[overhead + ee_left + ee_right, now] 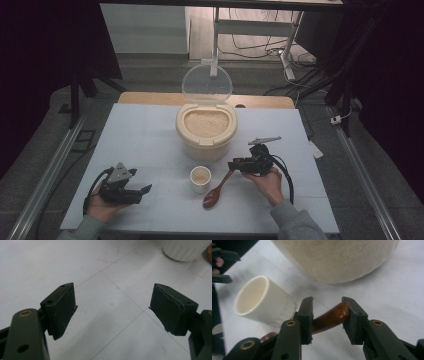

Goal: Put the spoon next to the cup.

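In the lower middle of the right gripper view, my right gripper [327, 315] has its two black jaws standing a little apart with the handle of the brown, glossy wooden spoon [332, 316] lying across the gap between them. The handle's end touches the inner face of the right-hand jaw, and I cannot tell whether the left-hand jaw presses on it; it does not look clamped. In the high view that gripper [234, 165] sits right of centre, and the spoon [216, 192] slants from it down to the lower middle, its bowl resting on the white table [150, 135]. Just left of the spoon stands the small white cylindrical cup [200, 179] with pale grains inside; in the right gripper view the cup [262, 301] fills the left middle. Above both, at the centre of the high view, sits the round cream-coloured rice container [206, 131], its clear lid [206, 82] tipped up behind it.

At the lower left of the high view, my left gripper [142, 192] rests on the table, jaws spread wide with nothing between them, well apart from the cup.
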`<state>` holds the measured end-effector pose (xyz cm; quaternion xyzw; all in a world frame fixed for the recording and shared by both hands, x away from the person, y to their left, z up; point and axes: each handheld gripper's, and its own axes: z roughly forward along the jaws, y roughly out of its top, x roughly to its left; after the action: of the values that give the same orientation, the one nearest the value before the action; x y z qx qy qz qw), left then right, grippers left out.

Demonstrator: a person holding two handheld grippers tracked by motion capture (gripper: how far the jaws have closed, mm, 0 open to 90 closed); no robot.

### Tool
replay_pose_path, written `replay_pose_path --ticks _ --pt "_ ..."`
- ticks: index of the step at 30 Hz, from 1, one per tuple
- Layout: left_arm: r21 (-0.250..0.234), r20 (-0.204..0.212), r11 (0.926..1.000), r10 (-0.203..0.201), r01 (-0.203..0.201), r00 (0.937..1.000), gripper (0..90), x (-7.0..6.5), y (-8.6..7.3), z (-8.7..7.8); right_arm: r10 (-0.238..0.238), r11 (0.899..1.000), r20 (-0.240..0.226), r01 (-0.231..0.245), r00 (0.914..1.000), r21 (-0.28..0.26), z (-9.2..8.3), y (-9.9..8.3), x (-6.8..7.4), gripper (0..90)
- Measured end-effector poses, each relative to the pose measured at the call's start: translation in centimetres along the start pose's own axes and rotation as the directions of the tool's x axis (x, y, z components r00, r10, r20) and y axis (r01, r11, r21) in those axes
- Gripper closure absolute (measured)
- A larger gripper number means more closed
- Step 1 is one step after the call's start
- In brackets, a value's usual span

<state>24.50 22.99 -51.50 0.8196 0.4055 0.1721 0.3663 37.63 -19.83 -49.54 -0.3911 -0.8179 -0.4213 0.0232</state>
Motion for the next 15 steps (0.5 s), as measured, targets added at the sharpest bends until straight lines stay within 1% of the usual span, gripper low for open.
replay_pose_path --ticks 3,4,5,6,7,8,10,11,13,14,15 --pt "0.0 0.001 1.0 0.001 -0.001 1.0 20.1 0.0 0.0 0.0 -0.011 1.0 0.035 0.01 0.9993 0.009 0.7 -0.2 -0.1 56.9" --pt "0.0 0.001 1.0 0.0 0.0 1.0 20.1 0.0 0.0 0.0 -0.011 1.0 0.035 0.01 0.9993 0.009 0.7 -0.2 -0.1 56.9" --pt "0.001 0.001 1.0 0.001 -0.001 1.0 20.1 0.0 0.0 0.0 -0.016 1.0 0.049 0.015 0.9987 0.016 0.9 -0.2 -0.2 56.1" --pt "0.001 0.001 1.0 0.001 -0.001 1.0 20.1 0.0 0.0 0.0 -0.03 0.999 0.075 0.028 0.9967 0.021 1.3 -0.4 -0.3 54.4" --pt "0.002 0.001 1.0 0.001 -0.001 1.0 20.1 0.0 0.0 0.0 -0.038 0.999 0.089 0.036 0.9953 0.026 1.5 -0.4 -0.3 53.7" --pt "0.002 0.001 1.0 0.001 -0.001 1.0 20.1 0.0 -0.1 0.1 -0.038 0.999 0.089 0.036 0.9953 0.026 1.5 -0.4 -0.3 53.7" --pt "0.002 0.001 1.0 0.0 0.0 1.0 20.1 0.1 -0.1 0.1 -0.052 0.998 0.109 0.049 0.9927 0.031 1.8 -0.6 -0.3 52.3" --pt "0.002 0.001 1.0 0.0 0.0 1.0 20.1 0.1 -0.1 0.1 -0.064 0.998 0.128 0.06 0.9897 0.035 2.1 -0.7 -0.3 51.9" --pt "0.002 0.001 1.0 0.0 0.0 1.0 20.1 0.0 -0.1 0.1 -0.067 0.997 0.135 0.063 0.9886 0.035 2.2 -0.7 -0.4 51.6" --pt "0.001 0.001 1.0 0.0 0.0 1.0 20.1 0.0 -0.1 0.0 -0.085 0.996 0.166 0.079 0.9824 0.04 2.4 -0.8 -0.3 50.1" --pt "0.001 0.001 1.0 0.001 -0.001 1.0 20.1 0.0 -0.1 0.0 -0.097 0.995 0.181 0.091 0.9787 0.044 2.5 -0.8 -0.3 48.9"
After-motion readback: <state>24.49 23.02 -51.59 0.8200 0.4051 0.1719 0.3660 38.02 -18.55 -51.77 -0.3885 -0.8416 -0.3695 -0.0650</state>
